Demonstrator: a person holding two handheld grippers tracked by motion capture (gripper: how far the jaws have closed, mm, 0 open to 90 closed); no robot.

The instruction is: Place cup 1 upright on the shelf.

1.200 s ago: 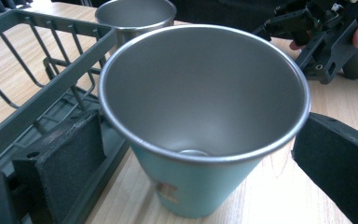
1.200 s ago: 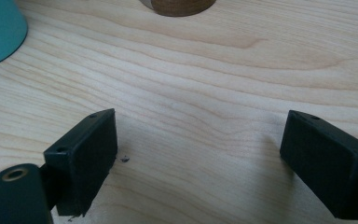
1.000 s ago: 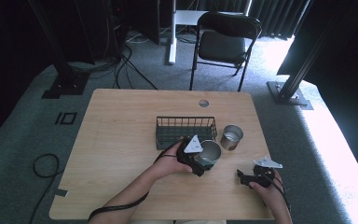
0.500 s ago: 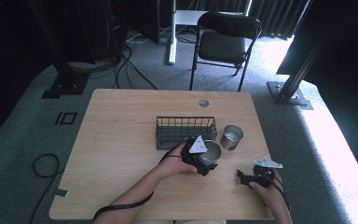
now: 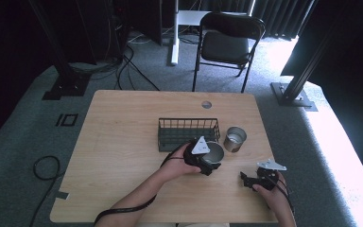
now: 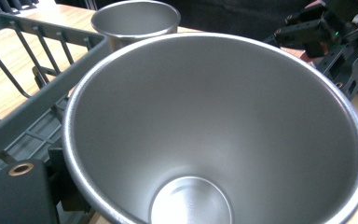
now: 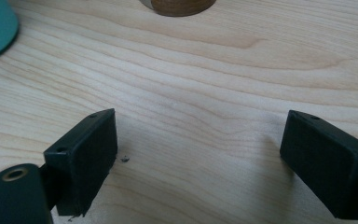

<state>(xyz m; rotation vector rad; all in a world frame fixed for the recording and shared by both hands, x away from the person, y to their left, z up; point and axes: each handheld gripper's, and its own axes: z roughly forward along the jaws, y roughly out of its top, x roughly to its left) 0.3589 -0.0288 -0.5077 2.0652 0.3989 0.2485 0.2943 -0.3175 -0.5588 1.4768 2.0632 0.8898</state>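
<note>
A steel cup (image 5: 214, 152) stands on the wooden table just in front of the wire basket (image 5: 188, 132). My left gripper (image 5: 209, 165) has just been closing on it and is now shut on it. In the left gripper view the cup's mouth (image 6: 214, 130) opens toward the camera and hides the jaws. A second, smaller steel cup (image 5: 235, 138) (image 6: 135, 18) stands to the right of the basket. My right gripper (image 5: 245, 181) (image 7: 198, 149) rests near the table's front right, open over bare wood with nothing between its jaws.
The dark wire basket (image 6: 23, 107) is close on the held cup's left in the left gripper view, with the right gripper (image 6: 307, 32) beyond it. A folding chair (image 5: 227, 45) stands behind the table. The table has a round cable hole (image 5: 206, 104) near its far edge.
The left gripper has settled against the cup by the basket, with barely any shift of the hand. The right hand and its gripper have stayed where they were.
</note>
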